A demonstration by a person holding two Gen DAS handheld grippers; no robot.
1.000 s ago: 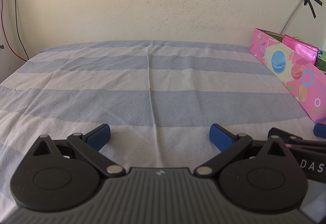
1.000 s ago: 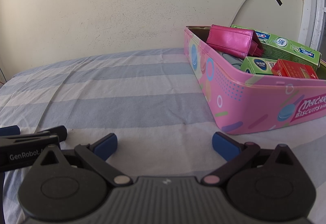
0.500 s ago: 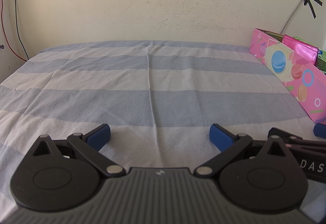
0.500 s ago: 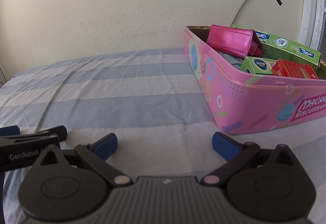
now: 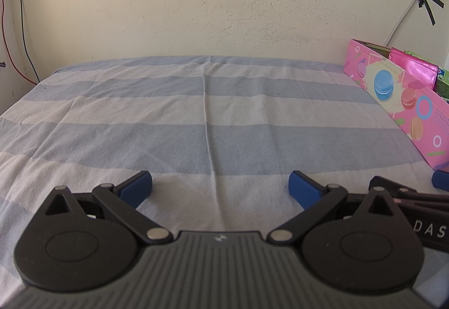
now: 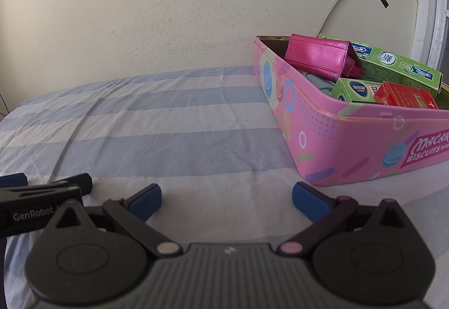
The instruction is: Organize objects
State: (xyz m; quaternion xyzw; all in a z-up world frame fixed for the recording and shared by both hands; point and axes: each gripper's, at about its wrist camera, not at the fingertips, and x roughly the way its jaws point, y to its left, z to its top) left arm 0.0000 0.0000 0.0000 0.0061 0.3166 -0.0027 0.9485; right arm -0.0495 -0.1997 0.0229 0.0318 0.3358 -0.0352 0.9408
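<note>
Jaws spread wide, empty, on left gripper (image 5: 220,187) and right gripper (image 6: 226,199); pink tin (image 6: 350,146) packed.

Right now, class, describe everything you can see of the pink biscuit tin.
The pink biscuit tin is a lidless rectangular metal-looking box printed with macarons, rings and "Macaron Biscuits" lettering. It sits flat on the striped cloth near the wall, ahead-right of the right gripper, untouched. Inside: a magenta wallet, green cartons, a red box.

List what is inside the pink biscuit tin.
In the pink biscuit tin: a magenta wallet, two green cartons, a red box, something grey mostly covered beneath. The bottom is hidden.
</note>
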